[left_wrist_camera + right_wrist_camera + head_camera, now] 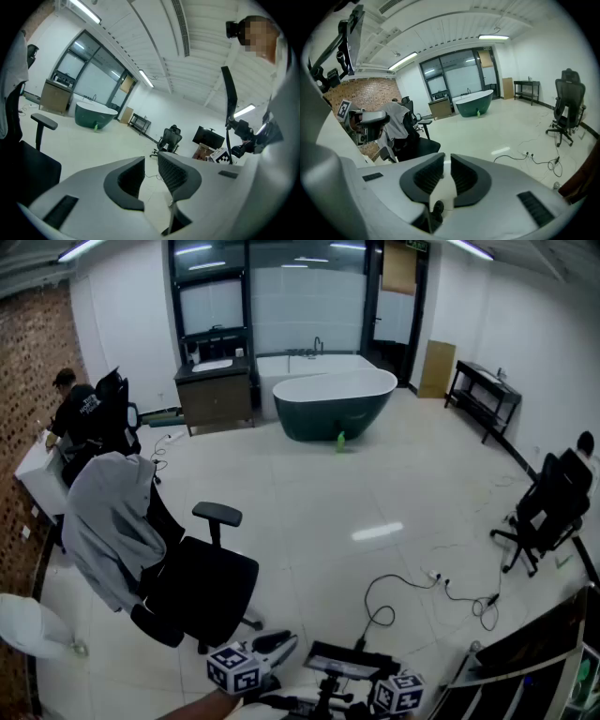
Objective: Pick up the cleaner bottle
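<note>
The cleaner bottle [340, 440] is a small green bottle standing on the pale floor in front of the dark green bathtub [333, 404], far across the room. It also shows as a green speck by the tub in the left gripper view [95, 126] and in the right gripper view [478, 112]. Both grippers are at the bottom edge of the head view, far from the bottle. My left gripper [281, 645] [151, 159] has its jaws together with nothing between them. My right gripper [339, 667] [447, 157] is shut too, and holds nothing.
A black office chair draped with a grey hoodie [122, 521] stands close at the left. Cables and a power strip [441, 585] lie on the floor at the right, near another black chair [548, 507]. A person [80, 413] sits at a desk far left. A wooden vanity [216, 395] stands beside the tub.
</note>
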`<state>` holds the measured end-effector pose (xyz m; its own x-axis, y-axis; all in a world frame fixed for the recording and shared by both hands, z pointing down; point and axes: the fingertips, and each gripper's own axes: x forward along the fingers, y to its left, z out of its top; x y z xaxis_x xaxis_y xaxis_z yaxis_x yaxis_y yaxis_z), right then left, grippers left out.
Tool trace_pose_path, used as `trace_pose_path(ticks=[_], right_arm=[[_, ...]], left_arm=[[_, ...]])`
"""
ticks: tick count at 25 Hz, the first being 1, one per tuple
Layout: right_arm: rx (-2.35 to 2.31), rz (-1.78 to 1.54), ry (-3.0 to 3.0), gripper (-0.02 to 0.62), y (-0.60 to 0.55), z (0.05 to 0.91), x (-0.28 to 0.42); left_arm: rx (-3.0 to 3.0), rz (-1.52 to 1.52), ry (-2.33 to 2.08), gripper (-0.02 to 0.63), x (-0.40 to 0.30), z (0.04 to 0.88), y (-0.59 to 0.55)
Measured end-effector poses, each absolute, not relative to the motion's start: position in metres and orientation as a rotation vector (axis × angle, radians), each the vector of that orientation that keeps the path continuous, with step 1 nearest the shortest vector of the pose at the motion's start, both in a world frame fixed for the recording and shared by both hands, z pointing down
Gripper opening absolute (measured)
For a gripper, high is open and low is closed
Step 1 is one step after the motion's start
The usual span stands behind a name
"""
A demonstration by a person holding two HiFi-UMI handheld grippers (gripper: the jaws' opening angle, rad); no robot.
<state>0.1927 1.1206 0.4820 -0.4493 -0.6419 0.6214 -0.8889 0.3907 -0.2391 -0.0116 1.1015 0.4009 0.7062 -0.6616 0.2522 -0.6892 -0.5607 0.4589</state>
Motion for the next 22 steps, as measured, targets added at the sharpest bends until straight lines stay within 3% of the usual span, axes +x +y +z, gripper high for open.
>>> trace_pose_path(ticks=[2, 4, 22], right_arm=[[1.351, 0.711, -2.214, 0.108, 1.112, 0.477, 0.196], [1.388, 0.662, -2.205, 0.132, 1.107, 0.472, 0.199], [1.532, 0.634, -2.217, 0.152, 1.072, 0.431, 0.215]], left_arm=[[2.408, 0.068, -1.075, 0.126, -0.018, 0.398, 1.098], [2.428, 0.076, -1.11, 0.126, -0.024, 0.397, 1.096], [2.407, 0.154, -1.27, 0.126, -0.077, 0.382, 1.078]])
